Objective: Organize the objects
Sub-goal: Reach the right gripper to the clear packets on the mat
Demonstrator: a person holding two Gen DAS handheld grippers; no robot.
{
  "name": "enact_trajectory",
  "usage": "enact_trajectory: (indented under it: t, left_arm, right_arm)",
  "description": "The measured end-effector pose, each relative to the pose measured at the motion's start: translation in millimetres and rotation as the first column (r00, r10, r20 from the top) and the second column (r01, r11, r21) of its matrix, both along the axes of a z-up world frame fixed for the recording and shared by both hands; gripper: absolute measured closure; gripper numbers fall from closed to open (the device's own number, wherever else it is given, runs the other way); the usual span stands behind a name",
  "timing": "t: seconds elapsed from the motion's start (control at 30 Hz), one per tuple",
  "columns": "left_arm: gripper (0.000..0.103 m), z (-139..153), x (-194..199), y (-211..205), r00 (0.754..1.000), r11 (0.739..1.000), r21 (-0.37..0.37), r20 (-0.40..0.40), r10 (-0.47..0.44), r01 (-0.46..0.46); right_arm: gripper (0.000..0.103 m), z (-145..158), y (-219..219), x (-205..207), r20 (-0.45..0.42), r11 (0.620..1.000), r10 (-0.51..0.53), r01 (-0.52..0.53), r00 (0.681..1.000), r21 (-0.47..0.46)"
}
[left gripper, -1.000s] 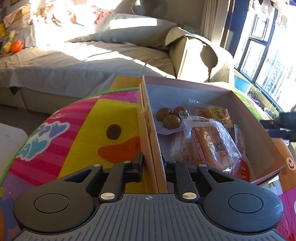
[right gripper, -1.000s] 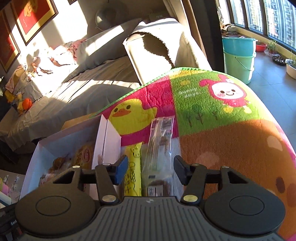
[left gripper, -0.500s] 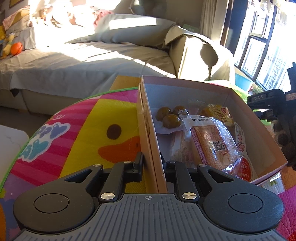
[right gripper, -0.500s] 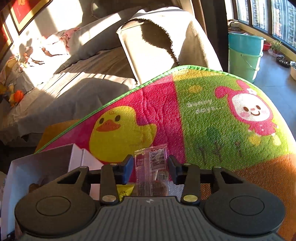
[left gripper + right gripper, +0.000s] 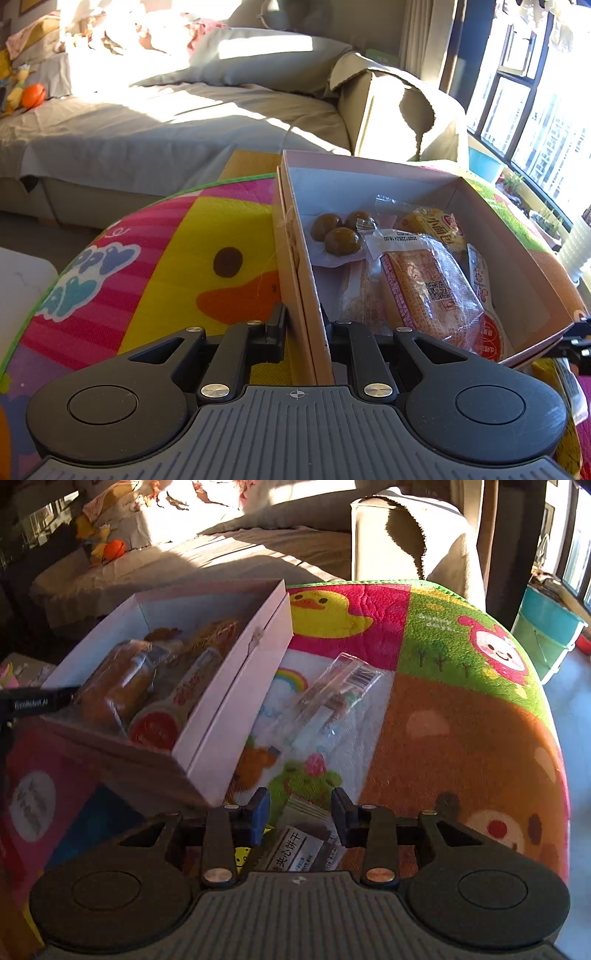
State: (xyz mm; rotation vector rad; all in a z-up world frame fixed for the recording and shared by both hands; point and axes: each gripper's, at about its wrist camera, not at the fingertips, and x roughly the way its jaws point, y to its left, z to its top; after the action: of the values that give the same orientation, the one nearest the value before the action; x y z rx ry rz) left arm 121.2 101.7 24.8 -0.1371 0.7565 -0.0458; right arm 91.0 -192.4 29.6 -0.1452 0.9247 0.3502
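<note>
I've got the left gripper (image 5: 303, 328) pinching the cardboard box (image 5: 295, 266) wall. Most snacks are boxed already, incl. bread packet (image 5: 428, 291). Right gripper (image 5: 297, 812) is closing on a biscuit packet (image 5: 299, 845); clear packet (image 5: 332, 698) waits on mat (image 5: 461, 738), right of box.

Box (image 5: 236, 686) on mat (image 5: 461, 746), snack packets (image 5: 424, 288) inside; wrapped packet (image 5: 332, 698) on mat right of box; sofa (image 5: 184, 122) behind; bucket (image 5: 550, 627) far right.

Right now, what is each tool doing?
Left tool: closed on the box wall.
Right tool: jaws closing on the biscuit packet held between them.
</note>
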Motion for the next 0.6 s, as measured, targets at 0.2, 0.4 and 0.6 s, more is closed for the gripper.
enact_trajectory:
  t: [0.2, 0.4, 0.6]
  left_arm:
    - [0.086, 0.4, 0.0, -0.3, 1.0, 1.0, 0.0, -0.001, 0.0, 0.0]
    - [0.086, 1.5, 0.6, -1.0, 1.0, 1.0, -0.004, -0.001, 0.001, -0.001]
    - [0.086, 2.4, 0.3, -1.3, 1.0, 1.0, 0.0, -0.002, -0.003, 0.003]
  right_arm:
    - [0.061, 9.5, -29.8, -36.0, 0.066, 0.982, -0.171, 0.176, 0.983, -0.074]
    - [0.027, 22.9, -26.6, -84.4, 0.044, 0.963, -0.22, 0.21, 0.974, 0.166]
    - [0.027, 1.2, 33.4, -107.1, 0.131, 0.997, -0.071, 0.075, 0.989, -0.025]
